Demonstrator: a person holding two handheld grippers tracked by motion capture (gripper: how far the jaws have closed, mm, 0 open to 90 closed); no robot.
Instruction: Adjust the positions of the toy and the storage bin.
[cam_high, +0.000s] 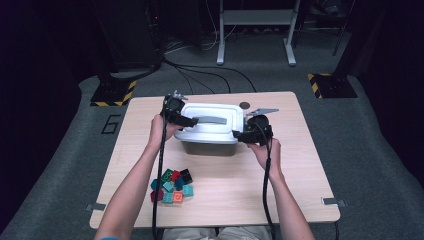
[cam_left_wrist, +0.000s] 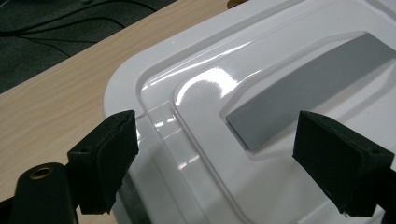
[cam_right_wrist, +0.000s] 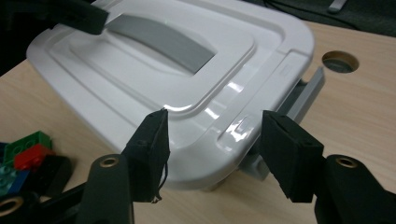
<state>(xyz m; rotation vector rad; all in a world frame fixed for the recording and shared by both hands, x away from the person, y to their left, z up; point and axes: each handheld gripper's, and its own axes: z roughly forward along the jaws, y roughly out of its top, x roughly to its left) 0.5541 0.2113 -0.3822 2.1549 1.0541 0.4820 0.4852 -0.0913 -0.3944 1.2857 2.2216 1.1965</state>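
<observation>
A storage box with a white lid (cam_high: 220, 111) and a flat grey handle (cam_high: 210, 120) stands at the table's far middle. My left gripper (cam_high: 190, 121) reaches over the lid's left end. Its jaws stand wide apart above the lid (cam_left_wrist: 196, 93), one by the rim and one past the handle (cam_left_wrist: 308, 84), so the left gripper (cam_left_wrist: 215, 140) is open. My right gripper (cam_high: 240, 135) is at the lid's right end. In the right gripper view the jaws straddle the lid's rim (cam_right_wrist: 233, 130) without pressing, so the right gripper (cam_right_wrist: 215, 135) is open. A grey latch (cam_right_wrist: 308, 93) hangs below that end.
A pile of several toy bricks (cam_high: 172, 186) in red, green, teal and black lies at the front left, also seen in the right gripper view (cam_right_wrist: 28, 149). A round hole (cam_high: 244, 105) pierces the wooden table (cam_high: 300, 175) behind the box. Dark floor and cables lie beyond.
</observation>
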